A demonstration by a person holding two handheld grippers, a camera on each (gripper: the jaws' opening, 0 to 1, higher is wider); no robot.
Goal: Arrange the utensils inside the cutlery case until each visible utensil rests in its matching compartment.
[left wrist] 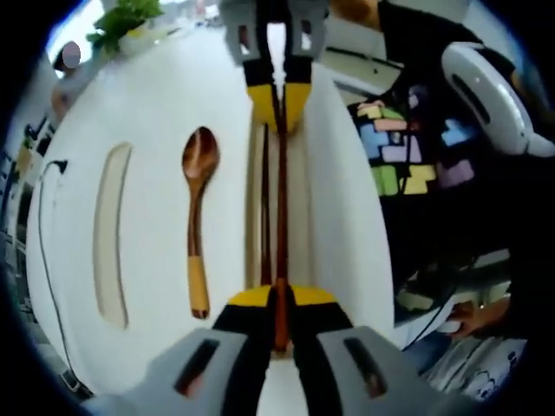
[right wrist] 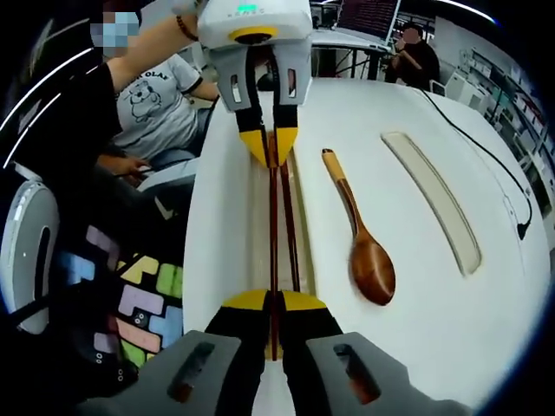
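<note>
The cutlery case (left wrist: 165, 113) is a smooth, matte white slab with rounded edges and long, shallow recesses whose floors look pale beige. In the left gripper view it fills the middle of the frame, its length running bottom to top.

Two thin, dark reddish-brown wooden chopsticks (left wrist: 279, 208) lie over the slot (left wrist: 299, 208) at centre frame, their long axes running straight from bottom to top. The left gripper (left wrist: 279, 299), with yellow-tipped black fingers on grey bodies, is clenched on the near end of one stick at bottom centre. The right gripper (left wrist: 279, 100) comes down from the top centre and pinches the far end.

Just left of the chopsticks, the wooden spoon (left wrist: 198, 221) lies on the case, glossy brown oval bowl toward the upper frame, slim handle ending in a lighter yellow tip toward the bottom. Further left is a long, narrow, vacant compartment (left wrist: 111, 234).

In the right gripper view, the right gripper (right wrist: 274, 303) grips the chopsticks (right wrist: 276, 217) at bottom centre and the left gripper (right wrist: 270, 143) holds them at top; the spoon (right wrist: 360, 234) lies right of centre, bowl toward the lower frame.
</note>
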